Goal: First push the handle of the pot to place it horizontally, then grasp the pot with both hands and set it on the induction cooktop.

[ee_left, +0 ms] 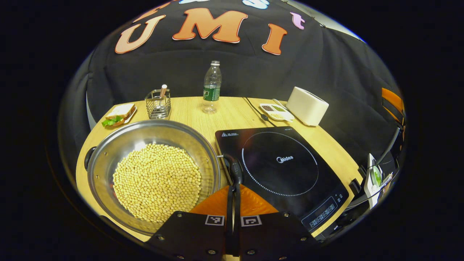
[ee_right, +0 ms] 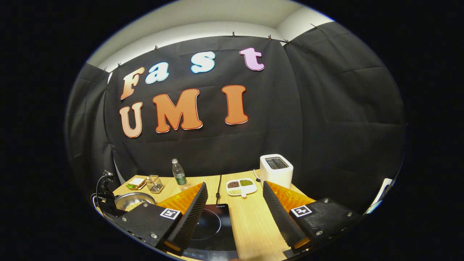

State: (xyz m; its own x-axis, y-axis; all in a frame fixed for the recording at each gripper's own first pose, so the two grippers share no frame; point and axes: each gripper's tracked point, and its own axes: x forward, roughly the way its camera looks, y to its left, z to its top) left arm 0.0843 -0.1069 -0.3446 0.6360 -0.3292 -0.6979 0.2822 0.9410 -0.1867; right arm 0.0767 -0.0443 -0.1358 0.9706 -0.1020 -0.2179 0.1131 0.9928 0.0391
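A steel pot (ee_left: 108, 159) full of pale beans sits on the wooden table, left of the black induction cooktop (ee_left: 290, 181). Its black right handle (ee_left: 235, 167) hangs over the cooktop's left edge, and a second handle (ee_left: 89, 156) shows at the pot's far left. My left gripper (ee_left: 233, 185) is shut, its tips right up against the near end of the right handle. My right gripper (ee_right: 235, 186) is held open above the table's front, with the cooktop (ee_right: 214, 226) below its left finger and nothing between its fingers. The pot (ee_right: 132, 200) lies far to its left.
Along the back of the table stand a plate with a sandwich (ee_left: 119, 114), a wire holder (ee_left: 158, 105), a water bottle (ee_left: 211, 88), a divided dish of beans (ee_left: 275, 111) and a white toaster (ee_left: 307, 106). A dark utensil (ee_left: 258, 110) lies behind the cooktop.
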